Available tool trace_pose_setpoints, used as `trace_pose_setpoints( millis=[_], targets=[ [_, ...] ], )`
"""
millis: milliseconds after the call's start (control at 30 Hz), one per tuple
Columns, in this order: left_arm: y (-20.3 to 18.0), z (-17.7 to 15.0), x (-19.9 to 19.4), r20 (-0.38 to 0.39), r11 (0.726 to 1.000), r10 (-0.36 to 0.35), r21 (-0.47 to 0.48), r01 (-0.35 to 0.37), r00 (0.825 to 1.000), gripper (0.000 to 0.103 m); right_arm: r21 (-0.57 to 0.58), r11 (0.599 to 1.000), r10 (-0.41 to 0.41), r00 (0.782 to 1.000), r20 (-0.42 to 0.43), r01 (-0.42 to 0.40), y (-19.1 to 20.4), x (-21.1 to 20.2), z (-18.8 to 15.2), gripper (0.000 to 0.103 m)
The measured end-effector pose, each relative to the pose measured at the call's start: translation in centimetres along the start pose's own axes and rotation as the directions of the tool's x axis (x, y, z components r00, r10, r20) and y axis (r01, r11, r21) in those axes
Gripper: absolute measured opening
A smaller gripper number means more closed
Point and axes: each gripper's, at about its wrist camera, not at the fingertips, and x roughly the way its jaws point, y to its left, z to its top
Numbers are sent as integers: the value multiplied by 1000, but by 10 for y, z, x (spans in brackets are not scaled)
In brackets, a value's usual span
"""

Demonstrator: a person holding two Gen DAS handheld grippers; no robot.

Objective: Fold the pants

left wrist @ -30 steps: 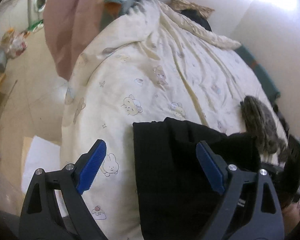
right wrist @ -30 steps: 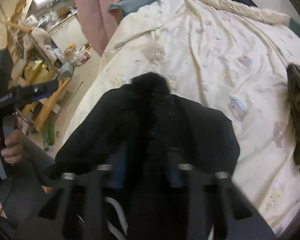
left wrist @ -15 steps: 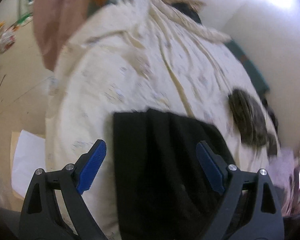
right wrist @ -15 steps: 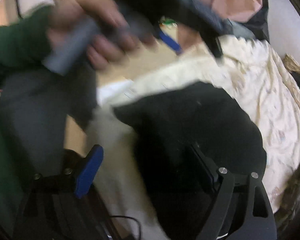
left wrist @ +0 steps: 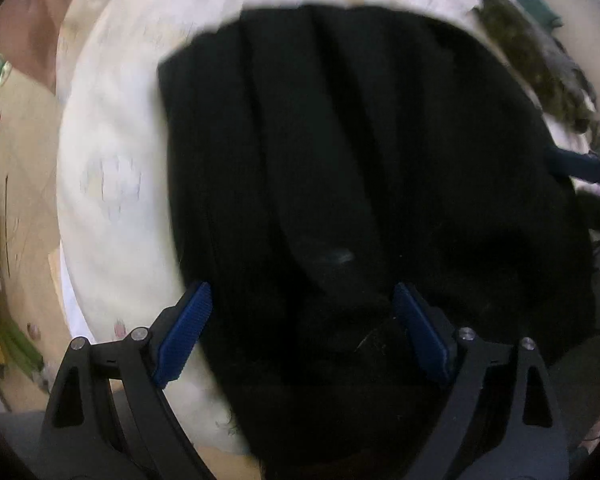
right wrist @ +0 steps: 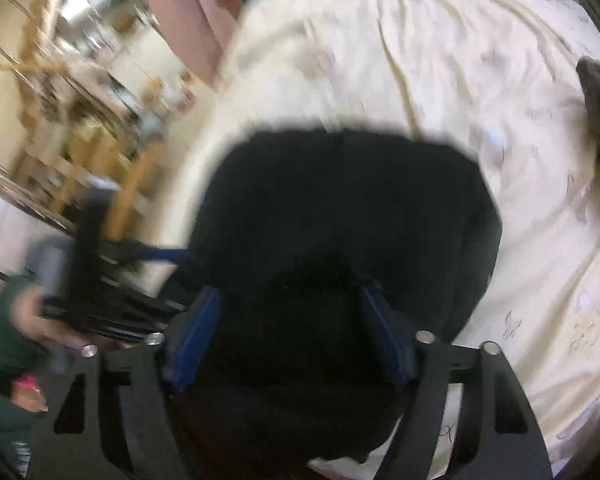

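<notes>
Left tongs (left wrist: 300,332) are spread wide, with their blue pads on each side of the black pants (left wrist: 360,160) but not pinching them. Right tongs (right wrist: 296,336) are spread too, and the dark cloth fills the gap between their pads; I cannot tell if the pads touch it. Those pants lie on the bed, on a cream blanket (right wrist: 480,60) with little pale animal drawings. They look like they are folded into a thick, short bundle with soft ridges running along it. I think the fold is nearly done, and this step is about tidying or making one more fold. For the next move, the tongs need to close on an edge of the cloth and lift it over evenly, so the layers do not slide apart. This cloth looks soft, floppy and heavy. A fuzzy brown-green thing (left wrist: 532,52) lies near the pants on the blanket. Both pictures are blurry.
</notes>
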Motion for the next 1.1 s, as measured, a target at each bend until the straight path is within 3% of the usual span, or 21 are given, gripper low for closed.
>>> trace_pose_setpoints(
  millis=[100,167,200,267,367,467,567,667,733,800,867,900,1000,1100],
  targets=[
    [-6,-11,13,-34,998,32,48,-31,999,95,-181,972,-170,978,-117,148,16,40,-28,73],
    [-10,-13,13,-19,996,55,75,-53,998,96,-205,962,-207,972,-113,181,22,41,-36,73],
    [-10,-13,8,-2,996,54,69,-54,999,97,-207,962,-203,973,-106,178,24,35,-35,73],
    [-8,-9,-1,12,999,24,47,-24,1000,97,-182,979,-102,993,-56,90,23,7,-33,73],
    [2,2,-34,87,998,-57,-2,57,995,95,-94,995,36,999,38,-32,4,-35,-23,73],
    [19,16,-67,178,988,-131,-55,143,975,95,18,999,33,987,159,-37,-31,-70,-6,73],
    [40,43,-79,225,977,-136,-133,168,965,95,196,980,-19,972,233,-28,-79,-86,10,73],
    [57,78,-73,270,958,-151,-199,208,951,89,356,934,-47,970,239,-43,-117,-76,28,73],
    [65,105,-63,291,940,-180,-229,251,940,68,436,897,-30,971,236,-78,-135,-67,35,73],
    [71,125,-47,274,912,-223,-281,299,936,51,460,884,-29,973,230,-82,-145,-55,51,73],
    [71,134,-33,240,884,-285,-309,352,928,51,449,891,-48,971,233,-64,-144,-50,57,73],
    [70,138,-28,218,896,-248,-318,309,944,51,446,893,-46,971,235,-65,-142,-50,56,73],
    [71,139,-15,175,911,-166,-350,219,970,51,435,898,-35,973,229,-71,-147,-43,55,73],
    [71,137,-10,172,916,-172,-335,221,970,51,432,901,-54,975,214,-45,-148,-38,56,73]
  ],
)
